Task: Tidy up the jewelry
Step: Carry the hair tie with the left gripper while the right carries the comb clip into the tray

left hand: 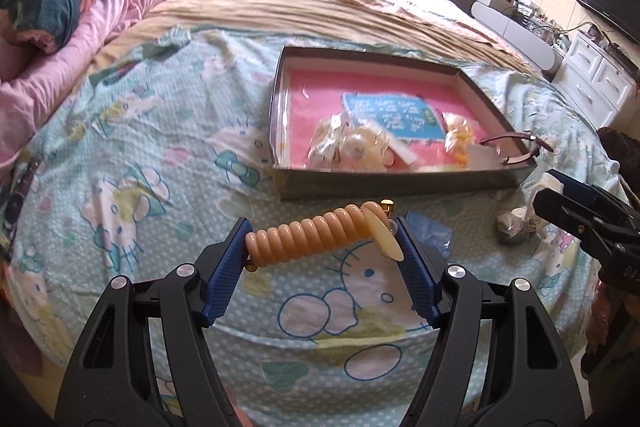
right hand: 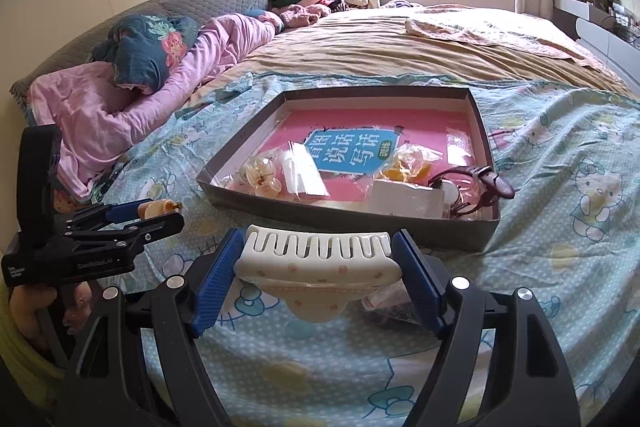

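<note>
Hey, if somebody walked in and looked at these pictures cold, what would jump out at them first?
Probably the two accessories held up over the Hello Kitty bedspread: a peach spiral hair clip clamped in the left tool, and a white claw clip clamped in the right tool. Just beyond them sits a shallow grey box with a bright pink booklet and bagged trinkets inside.
</note>
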The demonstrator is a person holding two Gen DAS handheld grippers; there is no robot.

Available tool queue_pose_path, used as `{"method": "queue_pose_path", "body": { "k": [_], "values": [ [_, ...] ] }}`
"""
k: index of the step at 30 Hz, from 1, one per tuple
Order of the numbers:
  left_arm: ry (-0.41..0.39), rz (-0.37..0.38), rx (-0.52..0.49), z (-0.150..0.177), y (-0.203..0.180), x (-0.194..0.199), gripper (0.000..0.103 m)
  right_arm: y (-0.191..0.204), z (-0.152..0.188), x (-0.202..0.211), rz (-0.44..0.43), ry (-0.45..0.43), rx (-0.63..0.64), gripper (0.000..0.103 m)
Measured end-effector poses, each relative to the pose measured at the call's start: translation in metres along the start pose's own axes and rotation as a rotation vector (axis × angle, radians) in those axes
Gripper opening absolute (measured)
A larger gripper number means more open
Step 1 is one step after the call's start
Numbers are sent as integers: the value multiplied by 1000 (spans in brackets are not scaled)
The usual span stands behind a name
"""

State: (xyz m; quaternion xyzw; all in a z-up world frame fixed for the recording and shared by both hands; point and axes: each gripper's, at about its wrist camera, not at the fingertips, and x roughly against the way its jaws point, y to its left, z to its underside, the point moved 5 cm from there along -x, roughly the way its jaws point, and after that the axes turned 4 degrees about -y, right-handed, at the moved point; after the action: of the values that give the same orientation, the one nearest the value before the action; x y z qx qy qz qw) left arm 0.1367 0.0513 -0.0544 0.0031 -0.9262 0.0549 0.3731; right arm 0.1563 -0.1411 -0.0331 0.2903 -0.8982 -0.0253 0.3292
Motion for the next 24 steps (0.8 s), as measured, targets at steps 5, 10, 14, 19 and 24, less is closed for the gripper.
{"method": "queue_pose_path", "body": {
  "k": [5, 10, 14, 19, 24],
  "values": [
    [-18, -2, -7, -10, -3, 3, 63, -4, -10, 4, 17, -29, 7, 75],
    [-26, -1, -9, -21, -7, 0, 63, -14, -21, 8, 37, -62, 1, 75],
    [-28, 3, -13, -27, -11, -2, 63, -20, -30, 11, 49, -82, 0, 75],
    [-33, 7, -26, -39, -18, -8, 63, -29, -40, 11, 66, -97, -4, 75],
    [-32, 14, -39, -51, -27, -19, 63, -38, -49, 9, 88, -112, -9, 75]
  ]
}}
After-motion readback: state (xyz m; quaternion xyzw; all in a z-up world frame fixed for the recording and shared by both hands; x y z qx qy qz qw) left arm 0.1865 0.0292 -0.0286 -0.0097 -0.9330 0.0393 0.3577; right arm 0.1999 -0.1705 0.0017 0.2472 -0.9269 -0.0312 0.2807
